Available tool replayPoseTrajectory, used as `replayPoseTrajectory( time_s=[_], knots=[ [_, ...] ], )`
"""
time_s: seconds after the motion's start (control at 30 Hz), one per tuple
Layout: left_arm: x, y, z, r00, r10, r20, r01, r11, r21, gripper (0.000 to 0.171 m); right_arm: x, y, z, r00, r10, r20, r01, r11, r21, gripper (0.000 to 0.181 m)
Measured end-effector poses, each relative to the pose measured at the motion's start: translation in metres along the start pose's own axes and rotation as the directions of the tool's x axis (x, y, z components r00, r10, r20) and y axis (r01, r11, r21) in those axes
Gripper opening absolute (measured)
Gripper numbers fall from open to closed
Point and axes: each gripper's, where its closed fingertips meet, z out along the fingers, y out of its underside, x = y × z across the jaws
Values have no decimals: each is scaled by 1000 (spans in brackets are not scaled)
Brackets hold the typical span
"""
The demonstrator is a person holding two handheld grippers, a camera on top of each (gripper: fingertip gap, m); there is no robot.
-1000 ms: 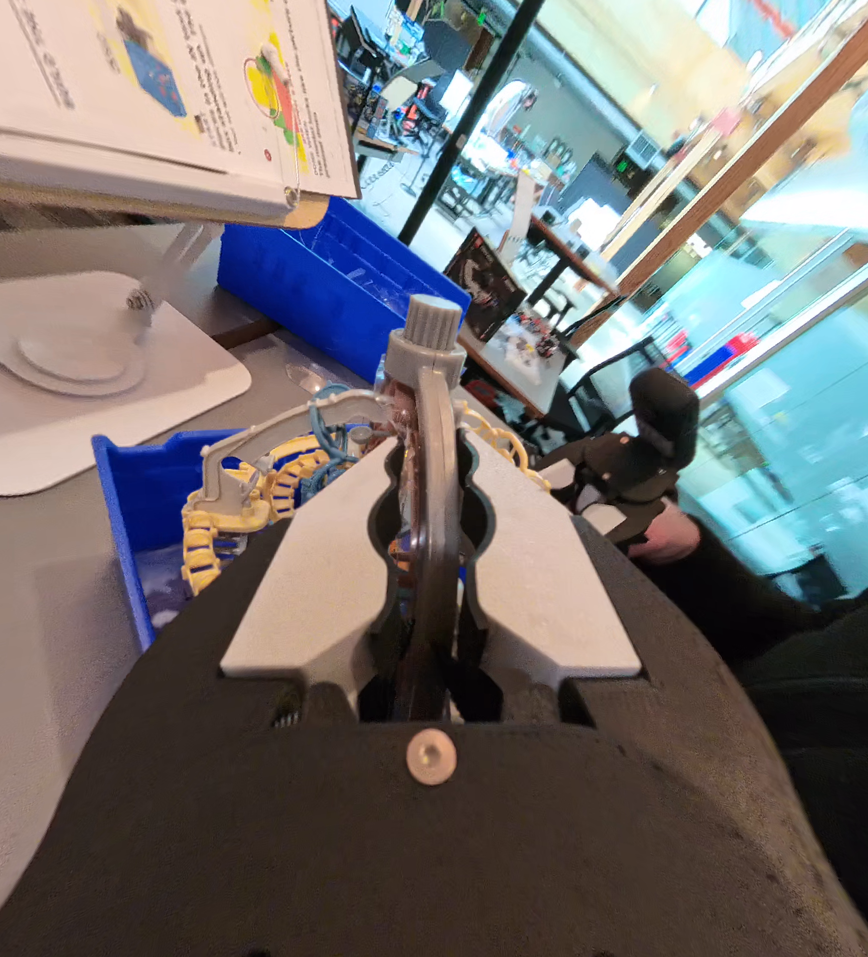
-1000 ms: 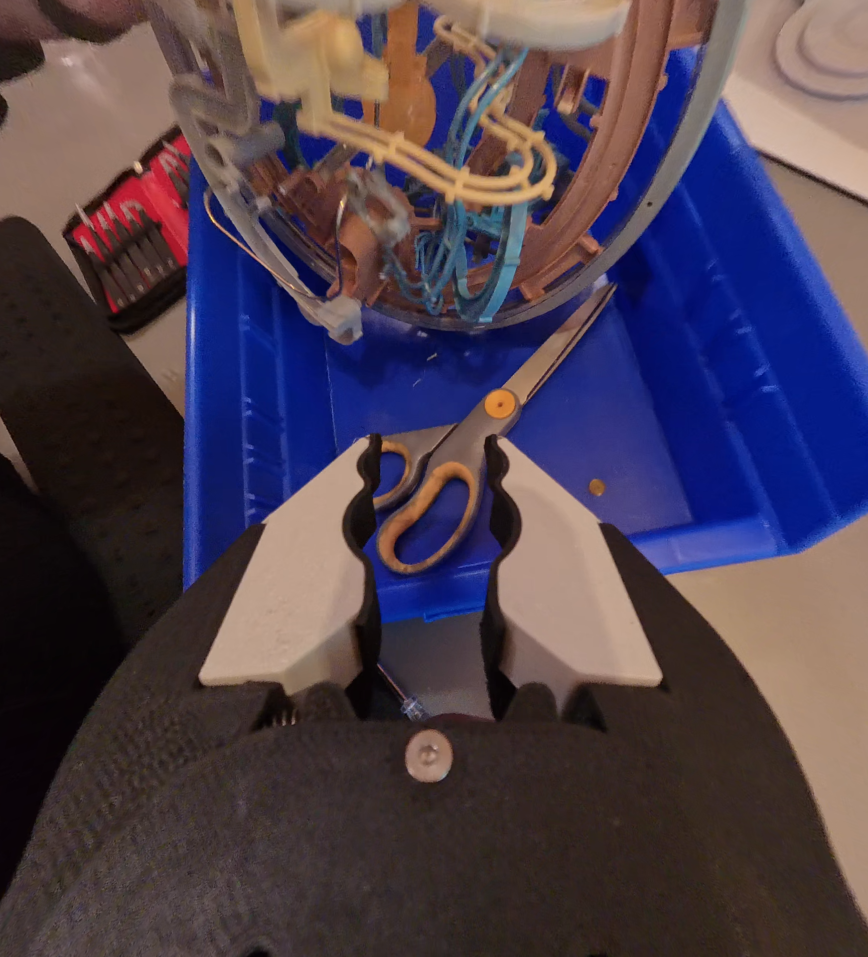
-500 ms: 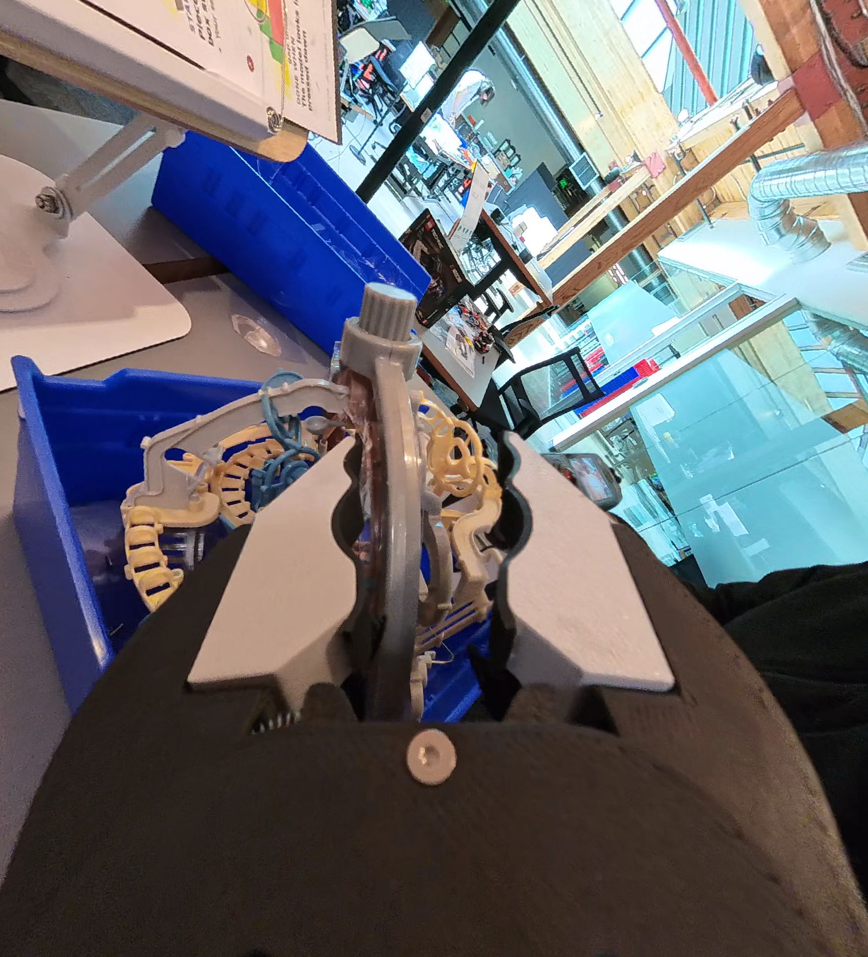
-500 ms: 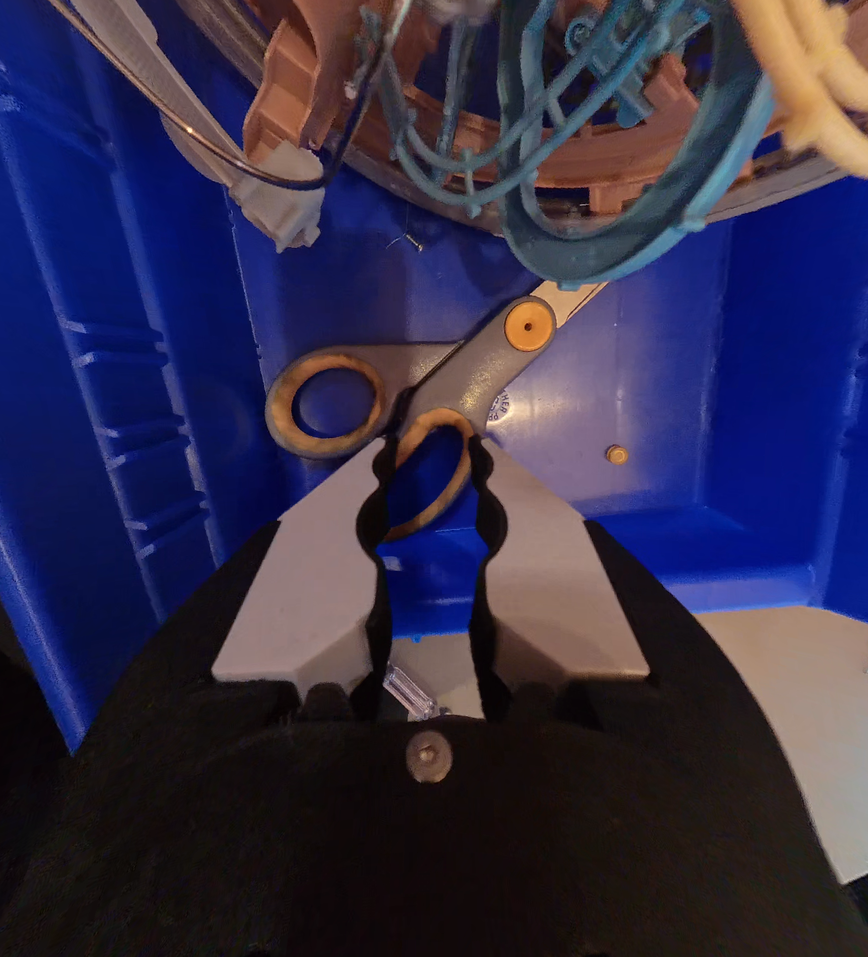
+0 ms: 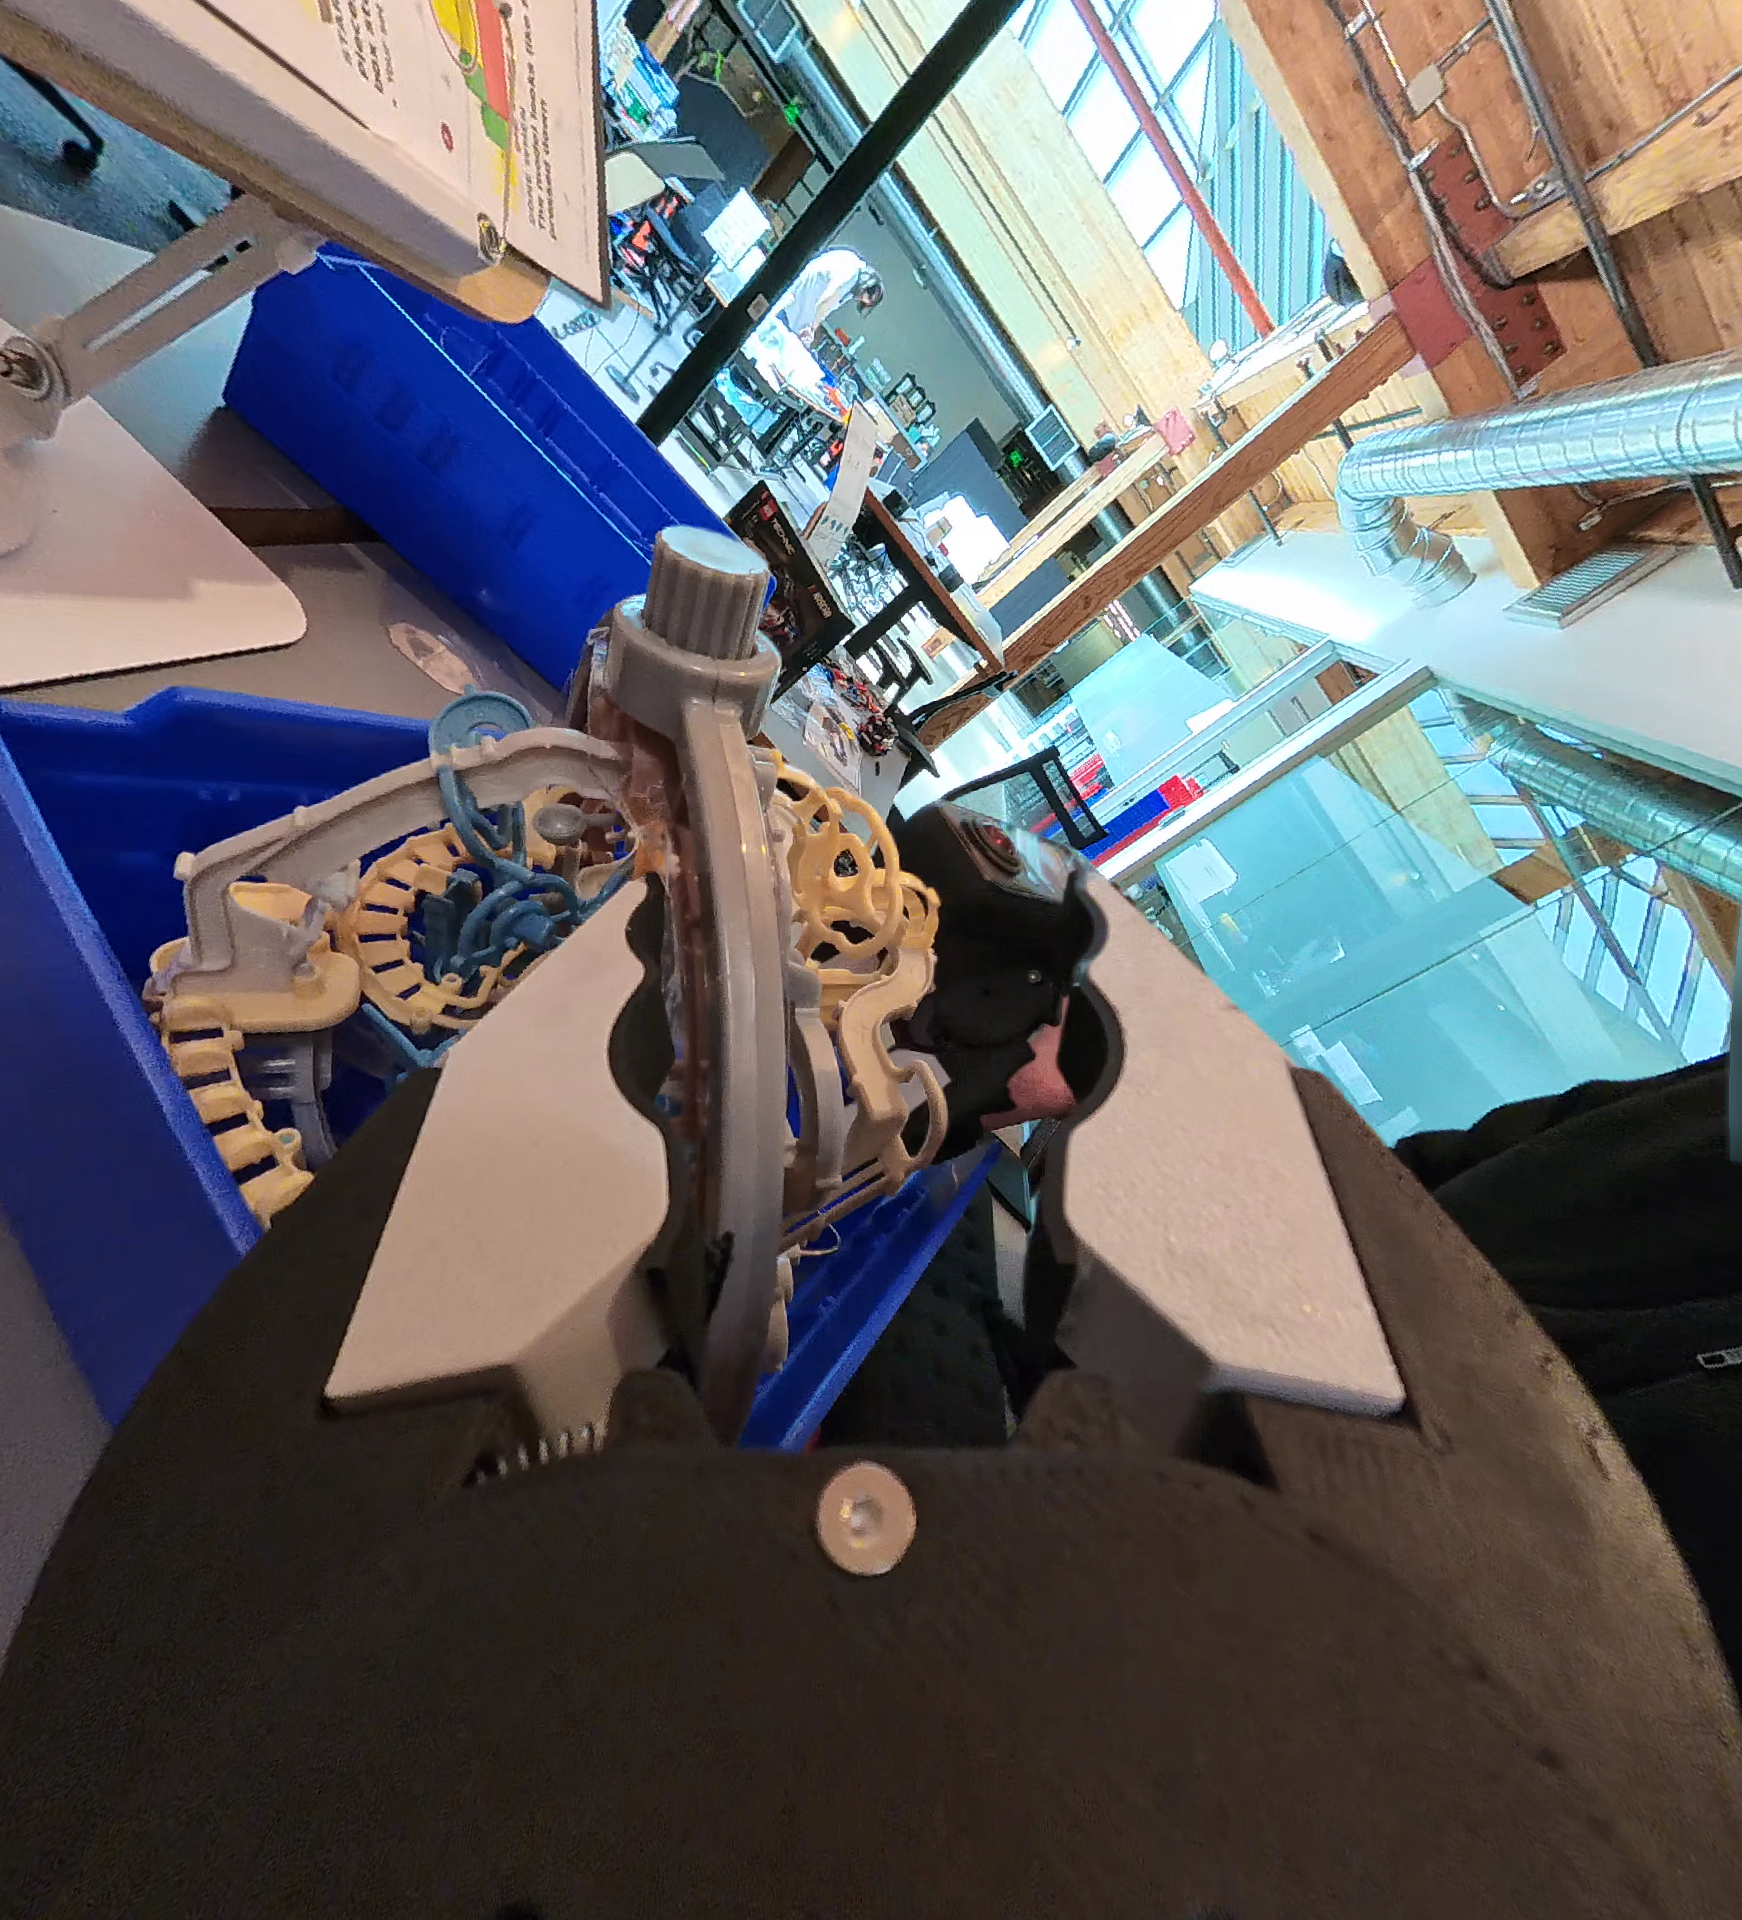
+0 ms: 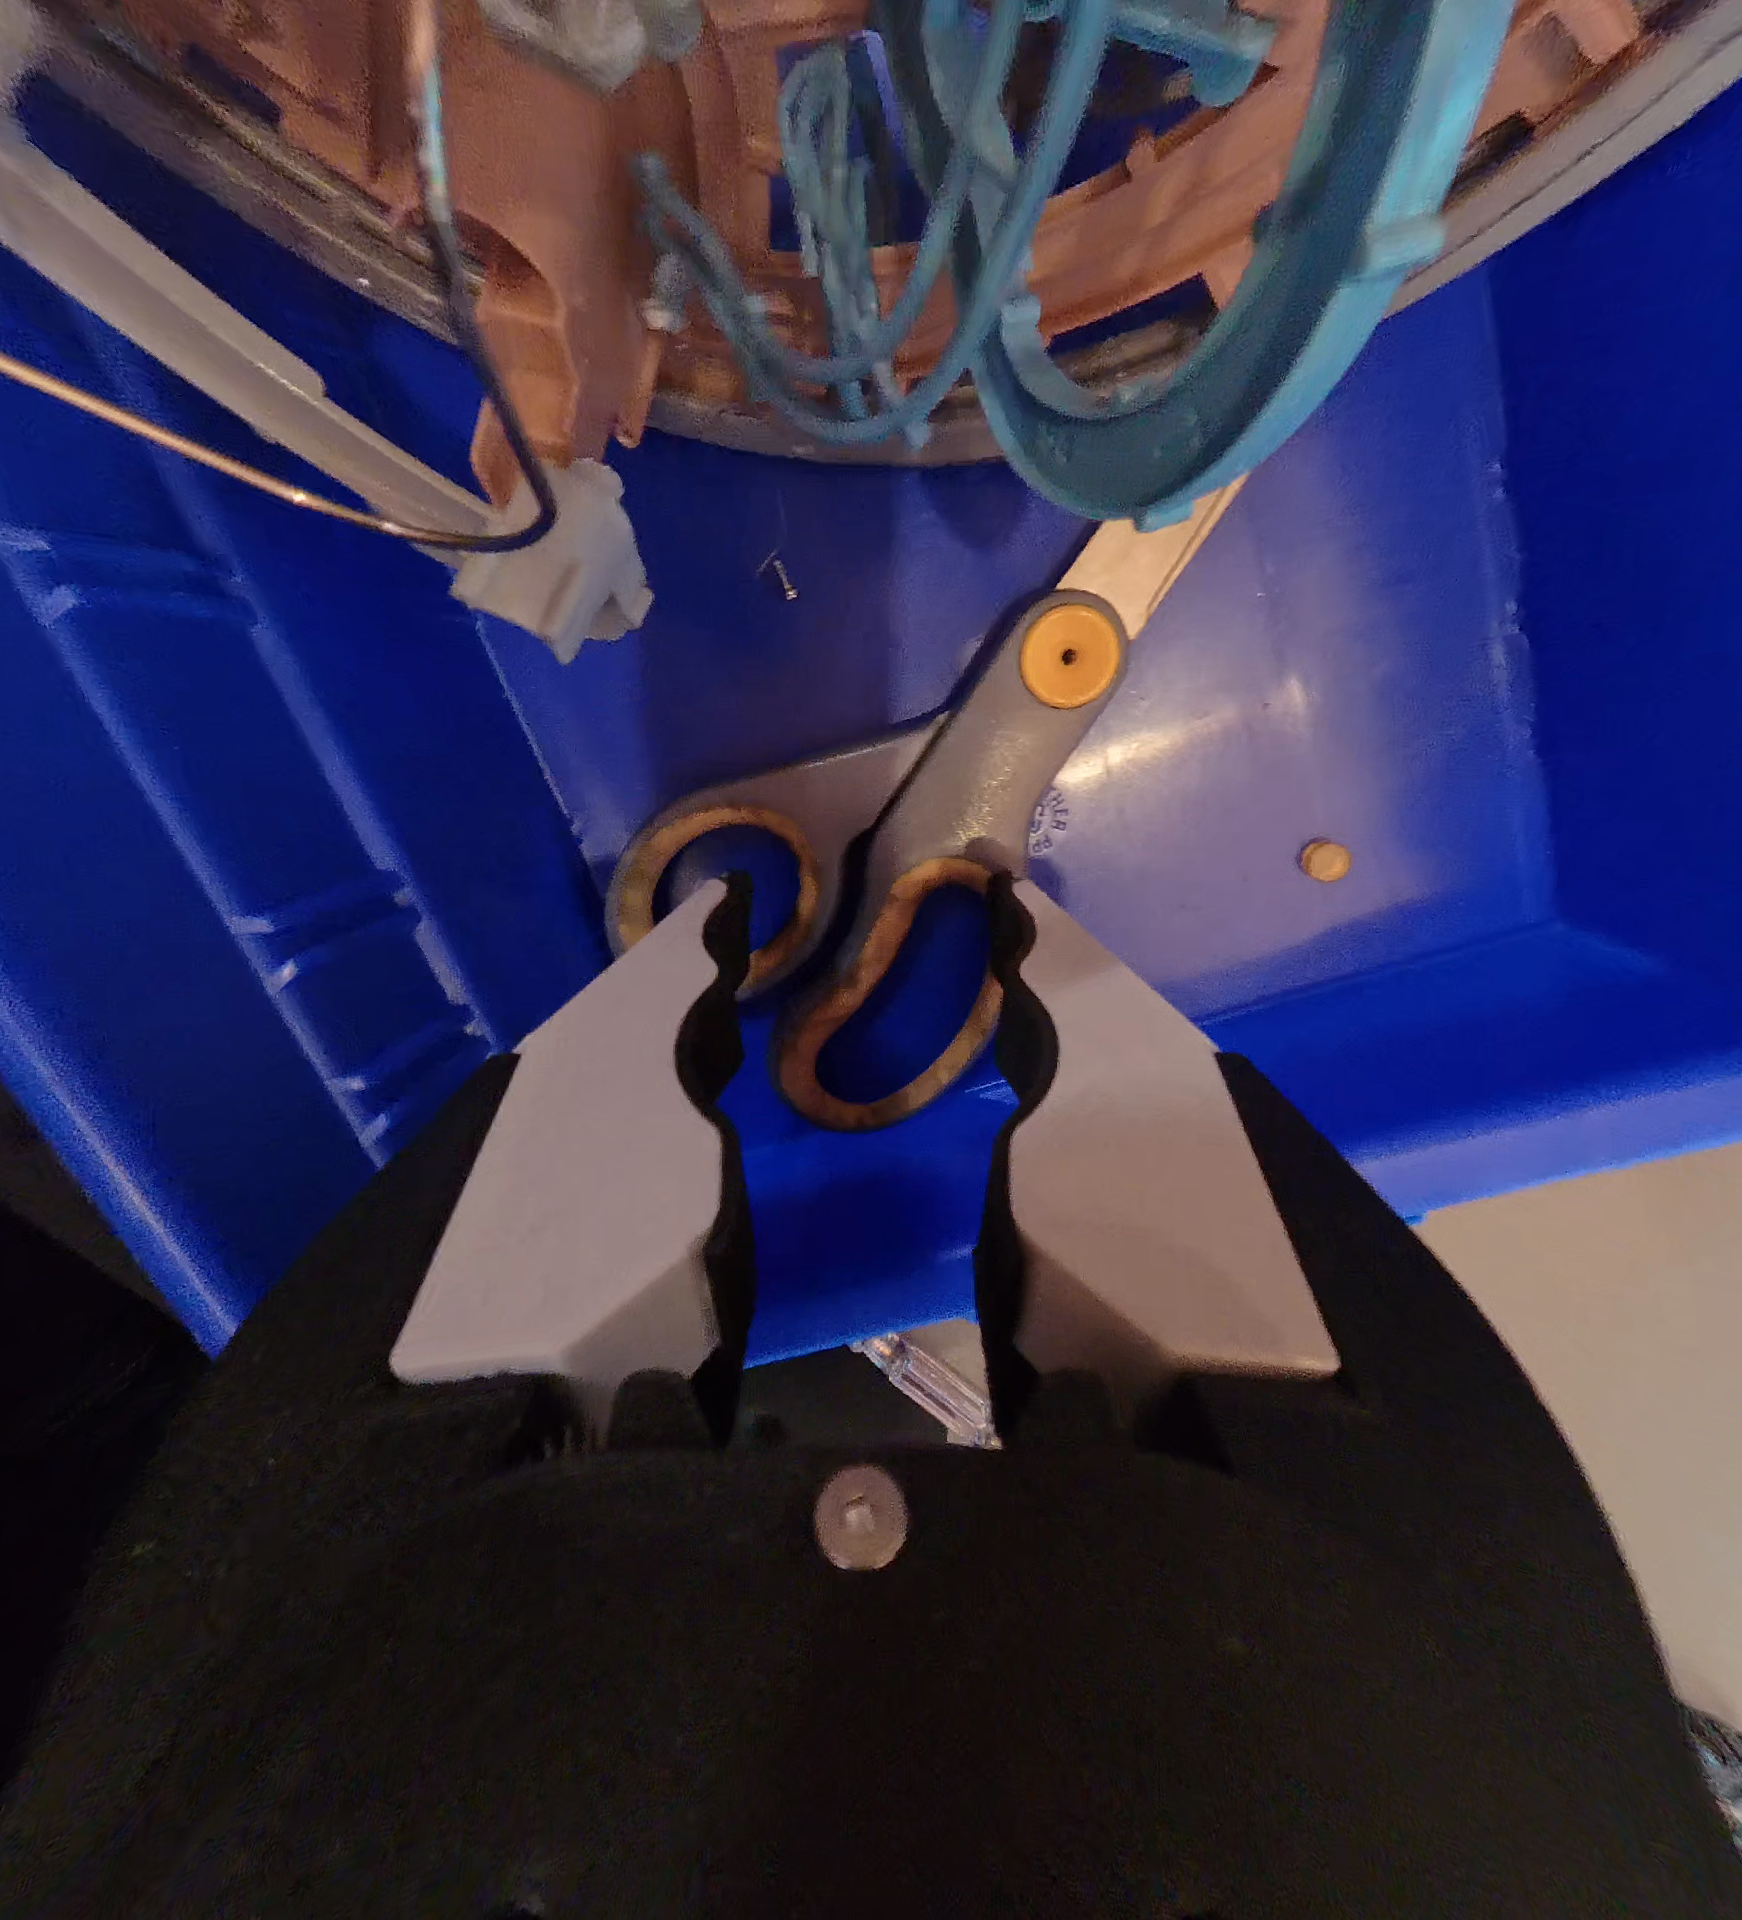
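The left gripper [image 5: 862, 935], fingers spread, flanks a plastic maze globe [image 5: 732, 935] over a blue bin [image 5: 46, 997], while the right gripper [image 6: 862, 904], also spread, straddles scissors [image 6: 950, 831].

Left gripper [image 5: 862, 1039] jaws wide apart, right gripper [image 6: 862, 904] jaws parted

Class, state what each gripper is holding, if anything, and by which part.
Left gripper: open, its jaws astride the maze ball's grey ring, not clamping it. Right gripper: open, fingertips at the scissors' handle loops, nothing held.
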Motion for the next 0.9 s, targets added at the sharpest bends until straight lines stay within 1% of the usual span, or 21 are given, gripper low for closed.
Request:
replayPoseTrajectory(
  time_s=[0.03,0.1,0.2,0.23,0.3,0.37,0.5,0.53,0.6,0.67,0.77,0.8,0.83,0.87,0.9],
  knots=[
    [1,1,-2,1000,2,-4,-2,1000,2,75,1,0,1,1000,-1,-21,1,1000,-11,44],
    [5,4,-6,1000,-4,-23,4,1000,11,78,6,0,2,998,-12,-66,9,999,-32,32],
    [12,11,-10,999,-3,-42,3,1000,10,80,7,1,2,999,-5,-52,3,999,-47,28],
    [14,13,-13,999,4,-41,-4,1000,2,80,3,3,2,1000,-21,-23,20,998,-54,0],
    [16,16,-16,999,20,-26,-20,1000,-4,84,2,4,2,1000,-13,-2,13,999,-34,0],
    [20,21,-18,999,25,-34,-25,1000,-7,82,3,4,2,1000,-4,10,4,1000,-20,0],
    [26,28,-20,998,61,-28,-62,998,-21,82,8,10,1,1000,3,-21,-4,999,-37,0],
    [26,30,-20,997,77,-21,-77,997,-24,83,7,11,-1,1000,14,-18,-15,999,-35,8],
    [30,33,-20,995,93,-21,-93,995,-28,84,6,10,-9,999,36,-26,-36,999,-5,17],
    [33,38,-20,992,123,-13,-123,991,-42,82,3,5,-28,998,51,-33,-49,997,62,17],
    [40,44,-17,986,164,3,-163,985,-50,84,-10,-17,-77,997,75,-22,-67,964,257,10],
    [44,46,-15,986,165,-3,-165,985,-45,85,-19,-29,-97,998,64,1,-61,937,345,6],
    [47,48,-13,986,163,-13,-164,985,-47,84,-36,-43,-116,998,34,62,-57,899,435,6],
    [49,53,-10,986,167,-13,-167,984,-63,85,-54,-57,-133,994,-5,112,-53,858,511,7],
    [51,58,-7,984,178,-8,-178,981,-75,87,-68,-70,-144,991,-39,127,-40,824,565,6]
  ],
)
